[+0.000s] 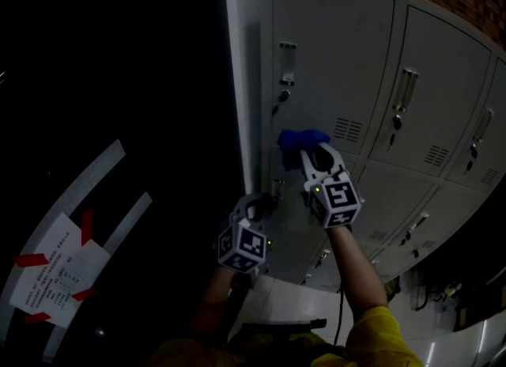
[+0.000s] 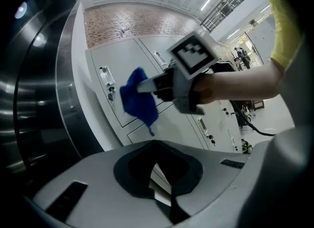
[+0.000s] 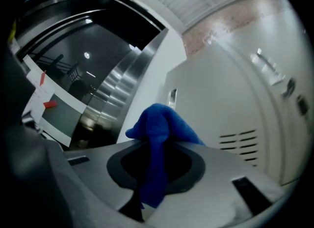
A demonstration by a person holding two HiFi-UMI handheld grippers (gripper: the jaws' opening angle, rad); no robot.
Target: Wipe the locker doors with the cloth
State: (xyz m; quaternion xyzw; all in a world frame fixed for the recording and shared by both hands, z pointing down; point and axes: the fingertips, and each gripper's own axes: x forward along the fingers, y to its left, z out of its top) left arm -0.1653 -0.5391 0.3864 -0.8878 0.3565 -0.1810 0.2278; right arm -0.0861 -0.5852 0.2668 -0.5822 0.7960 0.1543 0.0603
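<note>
Cloth (image 3: 158, 132) in right gripper (image 1: 310, 157), seemingly against locker door (image 1: 336, 65).

We see a bright blue cloth (image 1: 300, 139), bunched and crumpled, held at the upper-left locker door (image 1: 332, 65). It sits low on that door, just left of the door's vent slats (image 1: 348, 130) and below its handle (image 1: 287, 62). One tail hangs back through the closed jaws of the right gripper (image 1: 314, 157). The locker doors are pale grey and shut.
</note>
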